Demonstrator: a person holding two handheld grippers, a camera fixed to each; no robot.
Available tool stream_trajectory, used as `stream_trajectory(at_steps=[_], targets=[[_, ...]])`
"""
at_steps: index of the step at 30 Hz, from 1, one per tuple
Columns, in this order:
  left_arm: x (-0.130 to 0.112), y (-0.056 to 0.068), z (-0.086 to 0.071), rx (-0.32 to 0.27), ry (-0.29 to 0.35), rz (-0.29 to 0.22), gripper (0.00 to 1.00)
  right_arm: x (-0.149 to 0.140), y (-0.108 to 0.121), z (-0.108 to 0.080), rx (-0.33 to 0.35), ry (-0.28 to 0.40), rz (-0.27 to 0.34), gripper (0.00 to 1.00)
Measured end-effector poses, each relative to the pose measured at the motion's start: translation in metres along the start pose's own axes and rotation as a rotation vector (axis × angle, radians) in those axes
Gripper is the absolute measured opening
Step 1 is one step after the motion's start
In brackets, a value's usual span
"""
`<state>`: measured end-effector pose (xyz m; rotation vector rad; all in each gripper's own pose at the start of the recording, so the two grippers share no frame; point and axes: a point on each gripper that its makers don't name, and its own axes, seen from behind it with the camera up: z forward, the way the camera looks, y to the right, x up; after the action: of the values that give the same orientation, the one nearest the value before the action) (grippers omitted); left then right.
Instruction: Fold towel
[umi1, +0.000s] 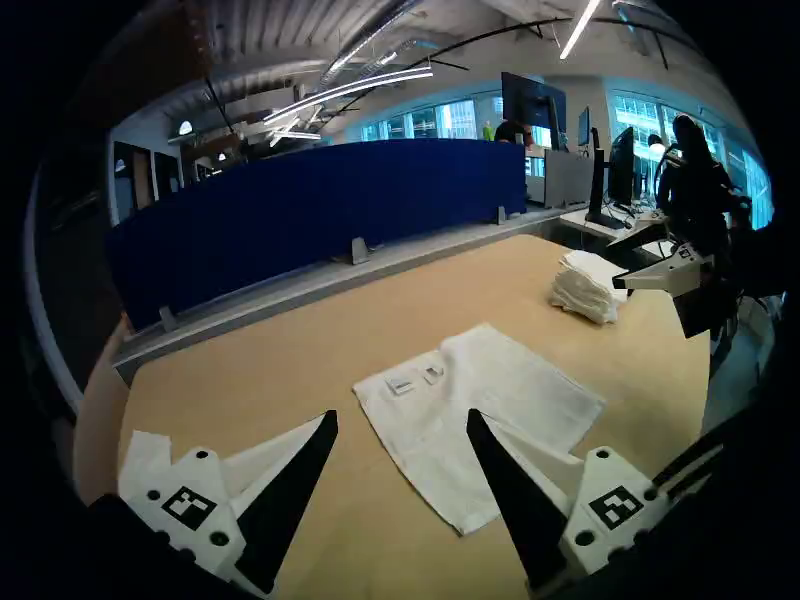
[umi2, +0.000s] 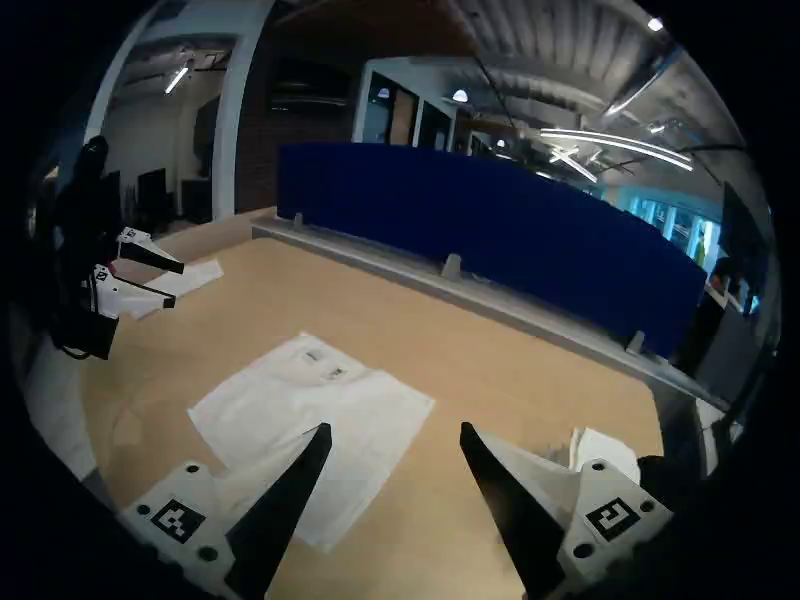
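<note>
A white towel (umi1: 480, 410) lies spread flat on the wooden table (umi1: 300, 360), with two small tags near its far edge. In the left gripper view my left gripper (umi1: 400, 420) hovers open just above the towel's near corner, holding nothing. In the right gripper view the same towel (umi2: 310, 400) lies ahead and to the left. My right gripper (umi2: 395, 432) stands open over its near right corner, also holding nothing. Each gripper shows farther off in the other's view: the right gripper (umi1: 640, 280) at the far right, the left gripper (umi2: 150, 278) at the far left, fingers apart.
A stack of folded white towels (umi1: 585, 285) sits at the table's right end, beside my right gripper (umi2: 605, 450). Another white cloth (umi1: 145, 455) lies at the left end (umi2: 195, 275). A blue partition (umi1: 320, 210) runs along the table's far edge. Monitors (umi1: 620, 165) stand beyond.
</note>
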<state>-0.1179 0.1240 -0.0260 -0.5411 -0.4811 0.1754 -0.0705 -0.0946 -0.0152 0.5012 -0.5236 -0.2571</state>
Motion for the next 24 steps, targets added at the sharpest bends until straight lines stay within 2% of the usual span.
stream_trajectory(at_steps=[15,24], targets=[[-0.091,0.037,0.029,-0.101,-0.182,0.020,0.96,-0.087,-0.029,0.029,0.053,-0.144,-0.005,1.00],[-0.139,0.052,0.036,-0.152,-0.297,0.008,0.96,-0.134,-0.047,0.037,0.084,-0.226,0.004,1.00]])
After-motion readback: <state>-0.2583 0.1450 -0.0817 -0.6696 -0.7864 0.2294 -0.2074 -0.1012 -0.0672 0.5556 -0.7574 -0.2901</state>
